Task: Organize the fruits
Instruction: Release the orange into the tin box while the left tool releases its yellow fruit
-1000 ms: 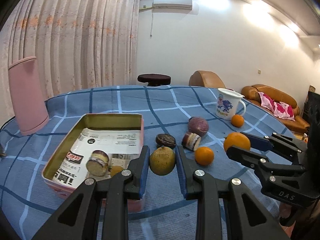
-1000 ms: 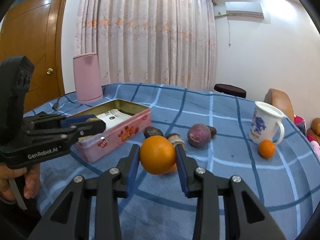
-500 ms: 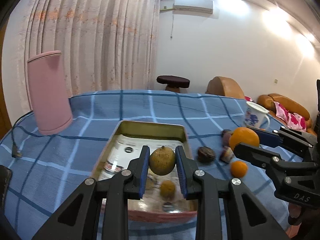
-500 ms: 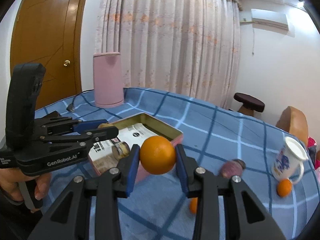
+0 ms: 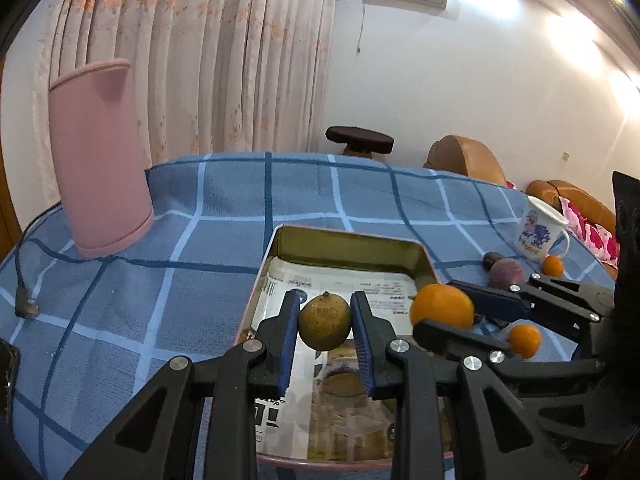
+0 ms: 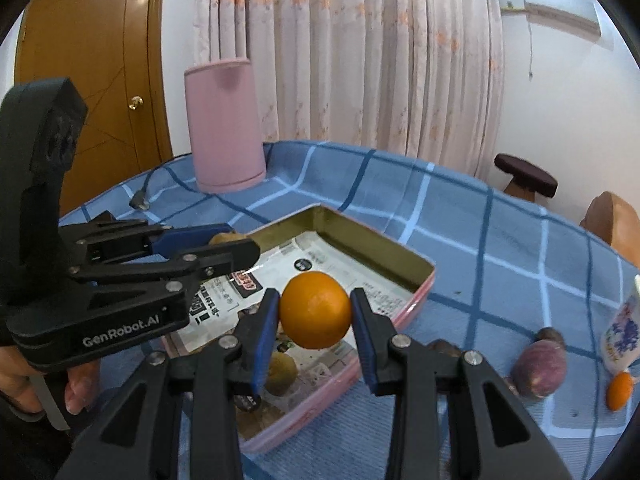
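Observation:
My left gripper [image 5: 325, 314] is shut on a round brown-green fruit [image 5: 325, 326] and holds it above the paper-lined pink tin [image 5: 348, 237]. My right gripper [image 6: 314, 307] is shut on a large orange [image 6: 315, 314], also over the tin [image 6: 416, 258], near its right side. In the right wrist view the left gripper [image 6: 236, 242] reaches in from the left with its fruit [image 6: 225, 237]. A brownish fruit [image 6: 282, 372] lies in the tin under my right fingers. Loose on the cloth lie a purple fruit [image 6: 540, 368] and a small orange [image 6: 619, 390].
A tall pink container [image 5: 100, 156] stands at the back left with a cable plug [image 6: 140, 200] beside it. A white printed mug [image 5: 538, 234] stands to the right with another small orange [image 5: 553, 266] next to it. A hand [image 6: 76, 390] grips the left tool.
Both grippers have swung left, away from the loose fruit on the cloth, to above the tin. Each still carries its fruit, with jaws unchanged.

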Available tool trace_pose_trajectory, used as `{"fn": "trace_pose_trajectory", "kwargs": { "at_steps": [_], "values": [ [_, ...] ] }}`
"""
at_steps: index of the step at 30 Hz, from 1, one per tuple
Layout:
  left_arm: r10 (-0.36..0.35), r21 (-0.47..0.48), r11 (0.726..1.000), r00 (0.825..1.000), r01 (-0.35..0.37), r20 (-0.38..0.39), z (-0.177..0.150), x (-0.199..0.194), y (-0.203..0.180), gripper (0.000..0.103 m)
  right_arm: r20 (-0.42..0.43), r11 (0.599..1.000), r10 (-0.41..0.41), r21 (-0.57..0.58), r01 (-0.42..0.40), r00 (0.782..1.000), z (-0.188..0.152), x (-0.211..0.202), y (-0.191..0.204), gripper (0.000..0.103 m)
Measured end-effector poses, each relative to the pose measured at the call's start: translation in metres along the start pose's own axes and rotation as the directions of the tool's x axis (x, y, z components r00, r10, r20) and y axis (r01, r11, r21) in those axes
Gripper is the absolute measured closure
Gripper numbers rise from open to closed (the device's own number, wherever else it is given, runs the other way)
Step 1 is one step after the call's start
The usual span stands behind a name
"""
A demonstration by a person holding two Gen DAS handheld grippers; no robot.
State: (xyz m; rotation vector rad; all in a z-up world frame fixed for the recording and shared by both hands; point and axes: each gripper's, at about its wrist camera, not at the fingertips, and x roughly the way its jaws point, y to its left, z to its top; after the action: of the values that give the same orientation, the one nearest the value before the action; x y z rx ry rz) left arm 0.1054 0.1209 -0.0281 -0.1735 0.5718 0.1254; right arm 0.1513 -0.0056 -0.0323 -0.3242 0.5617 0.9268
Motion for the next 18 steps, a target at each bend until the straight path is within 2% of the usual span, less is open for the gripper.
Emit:
{"fn": "trace_pose_trajectory", "kwargs": {
  "at_steps": [9,10,12,13,14,15,16,18],
  "values": [
    [0.036,-0.022,0.999,0.998,-0.038,-0.047,-0.012,0.012,0.011,0.075,-0.047,0.999,0.033,-0.02,-0.034,0.998,-0.006,0.016,0.011,0.063],
    [0.041,-0.021,0.999,0.998,-0.042,-0.053,-0.012,0.013,0.01,0.075,-0.048,0.999,0.036,-0.021,-0.037,0.998,-0.006,0.016,0.012,0.062],
    [0.046,-0.023,0.999,0.997,-0.047,-0.058,-0.012,0.012,0.01,0.074,-0.026,0.999,0.032,-0.023,-0.033,0.999,-0.007,0.009,0.009,0.051],
    [0.043,-0.021,0.999,0.997,-0.045,-0.056,-0.012,0.011,0.009,0.072,-0.014,0.999,0.031,-0.021,-0.031,0.999,-0.007,0.004,0.007,0.046],
    [0.046,-0.018,0.999,0.998,-0.047,-0.053,-0.013,0.01,0.008,0.07,0.007,1.0,0.024,-0.018,-0.024,1.0,-0.007,-0.005,0.002,0.045],
    [0.049,-0.017,0.999,0.998,-0.049,-0.048,-0.013,0.008,0.007,0.062,0.019,1.0,0.009,-0.019,-0.009,1.0,-0.007,-0.013,-0.005,0.045],
    [0.05,-0.016,0.999,0.998,-0.051,-0.04,-0.014,0.005,0.006,0.054,0.026,1.0,-0.018,-0.024,0.018,1.0,-0.007,-0.019,-0.011,0.043],
    [0.056,-0.015,0.998,0.998,-0.057,-0.011,-0.015,-0.001,0.004,0.046,0.025,0.994,-0.098,-0.034,0.099,0.995,-0.009,-0.027,-0.026,0.042]
  ]
}}
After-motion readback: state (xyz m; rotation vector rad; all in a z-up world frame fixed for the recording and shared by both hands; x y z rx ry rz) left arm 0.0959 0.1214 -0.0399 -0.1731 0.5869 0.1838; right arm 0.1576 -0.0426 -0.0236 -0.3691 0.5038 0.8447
